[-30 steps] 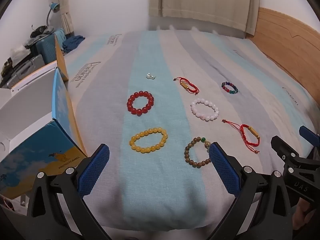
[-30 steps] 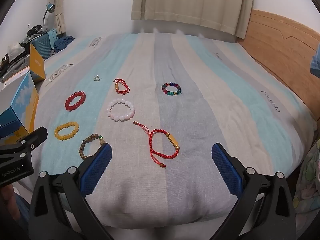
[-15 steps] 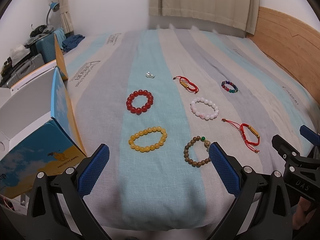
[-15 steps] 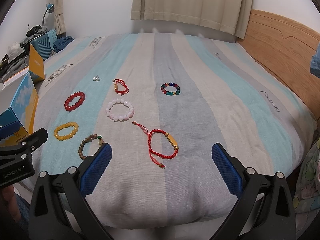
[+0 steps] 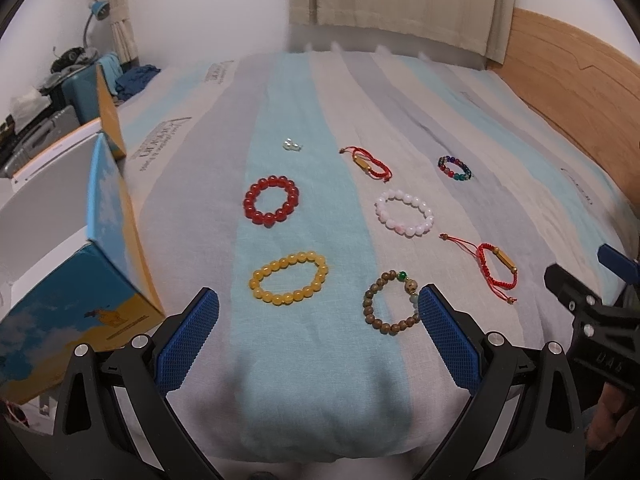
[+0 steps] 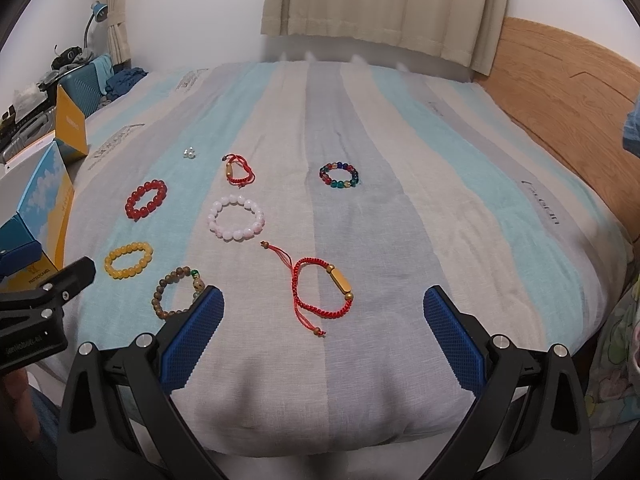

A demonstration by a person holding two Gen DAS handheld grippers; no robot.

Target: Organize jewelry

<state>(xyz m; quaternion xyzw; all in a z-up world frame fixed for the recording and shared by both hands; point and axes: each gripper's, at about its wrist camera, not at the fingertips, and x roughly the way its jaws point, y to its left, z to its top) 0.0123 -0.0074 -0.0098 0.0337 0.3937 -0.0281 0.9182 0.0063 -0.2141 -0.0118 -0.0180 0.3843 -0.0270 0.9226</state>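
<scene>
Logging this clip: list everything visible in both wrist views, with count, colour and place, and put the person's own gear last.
Bead bracelets: 5 on the bed; red, yellow, brown wooden, pale pink, multicolour.
Red cord bracelets: 2, each with a gold bar; far one, near one.
Small pearly beads: one tiny cluster, white, far side on the blue stripe.
Bed cover: 1, blue, grey and beige stripes.
Box: 1, blue and orange, open, at the bed's left edge.
Headboard: 1, wood, right.
Curtain: 1, beige, behind the bed.
Desk lamp: 1, blue, far left.
Left gripper: open, empty, blue pads.
Right gripper: open, empty, blue pads.
</scene>
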